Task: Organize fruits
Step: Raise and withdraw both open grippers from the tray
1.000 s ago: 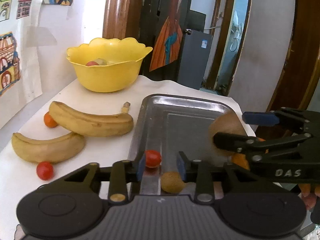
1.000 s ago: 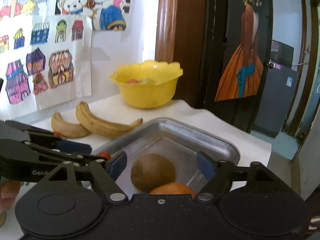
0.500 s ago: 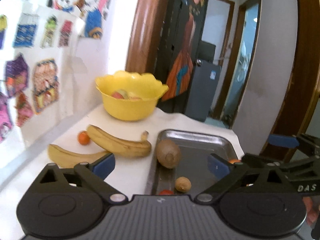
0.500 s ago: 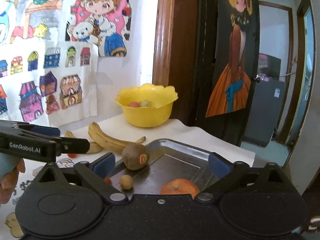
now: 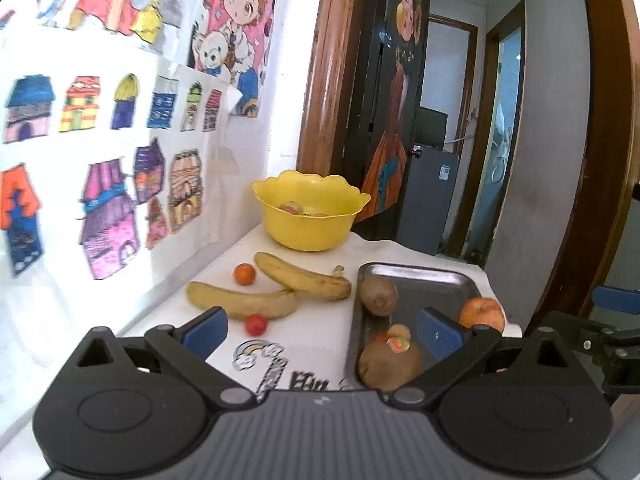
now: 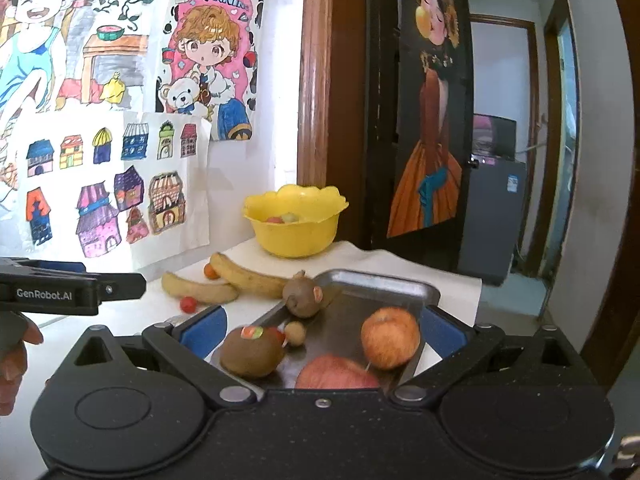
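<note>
**Tray Partly Filled, More Fruit Still on the Table**

Nearest, the left gripper [image 5: 322, 330] and the right gripper [image 6: 323, 328] both have their jaws spread wide, and neither one holds anything.

The metal tray [image 6: 384, 285] sits near and to the right. It looks like the place for sorted fruit. In it I count two kiwis, one near [image 6: 251, 352] and one far [image 6: 302, 295], two apples [image 6: 390, 338], one small tan round fruit [image 6: 295, 333] and one small red fruit that is mostly hidden behind the near kiwi.

Left of the tray, on the white table [image 5: 320, 332], fruit is still loose: one cherry tomato [image 5: 256, 324], two bananas [image 5: 242, 300] and one little orange fruit [image 5: 245, 274].

Farthest away is one yellow bowl [image 5: 310, 216] with a few fruits inside. I cannot count them.

So I think the job is about half done. The four loose fruits are still left.
</note>
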{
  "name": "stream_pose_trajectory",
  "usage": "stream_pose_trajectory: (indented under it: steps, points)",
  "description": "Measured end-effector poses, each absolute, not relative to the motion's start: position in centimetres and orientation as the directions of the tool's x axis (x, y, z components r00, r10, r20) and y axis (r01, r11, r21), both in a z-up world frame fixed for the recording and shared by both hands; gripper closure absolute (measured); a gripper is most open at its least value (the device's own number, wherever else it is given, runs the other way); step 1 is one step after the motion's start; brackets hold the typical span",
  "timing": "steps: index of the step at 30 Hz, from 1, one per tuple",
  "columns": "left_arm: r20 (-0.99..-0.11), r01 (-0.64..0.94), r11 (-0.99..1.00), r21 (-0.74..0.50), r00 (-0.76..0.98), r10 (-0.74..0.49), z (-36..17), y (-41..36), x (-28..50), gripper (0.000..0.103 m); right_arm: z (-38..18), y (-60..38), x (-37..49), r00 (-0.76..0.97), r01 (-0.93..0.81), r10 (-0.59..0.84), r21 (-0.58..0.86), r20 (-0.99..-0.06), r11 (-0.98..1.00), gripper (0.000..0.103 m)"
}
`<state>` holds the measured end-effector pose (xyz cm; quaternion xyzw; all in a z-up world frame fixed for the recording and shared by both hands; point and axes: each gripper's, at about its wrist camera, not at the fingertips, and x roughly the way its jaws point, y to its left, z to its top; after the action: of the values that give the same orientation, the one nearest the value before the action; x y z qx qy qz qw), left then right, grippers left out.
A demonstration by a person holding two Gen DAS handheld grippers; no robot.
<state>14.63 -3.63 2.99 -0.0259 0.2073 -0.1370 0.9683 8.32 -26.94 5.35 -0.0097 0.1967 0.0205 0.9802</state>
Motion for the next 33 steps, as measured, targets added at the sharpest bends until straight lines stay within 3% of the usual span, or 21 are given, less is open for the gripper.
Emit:
stream_pose_trajectory:
  steps: [16,26,33]
  points:
    - [-0.457,0.229,0.973,0.013,0.867,-0.198,0.9,0.5,8.7,0.001,3.2,-23.1,3.2,0.854,-0.004,0.000,-0.007,-0.519,1.000,0.001]
    - [-0.473,0.247,0.969,-0.011,0.852,-0.223,0.1,1.8,8.1,0.001,2.9,-22.2,2.0,0.838,0.007,-0.013,-0.012,-0.546,1.000,0.001]
    - [-0.471,0.263,0.965,-0.009,0.850,-0.236,0.7,2.3,9.1,0.001,5.8,-22.3,1.0,0.849,-0.011,0.051,0.080,-0.527,0.997,0.001]
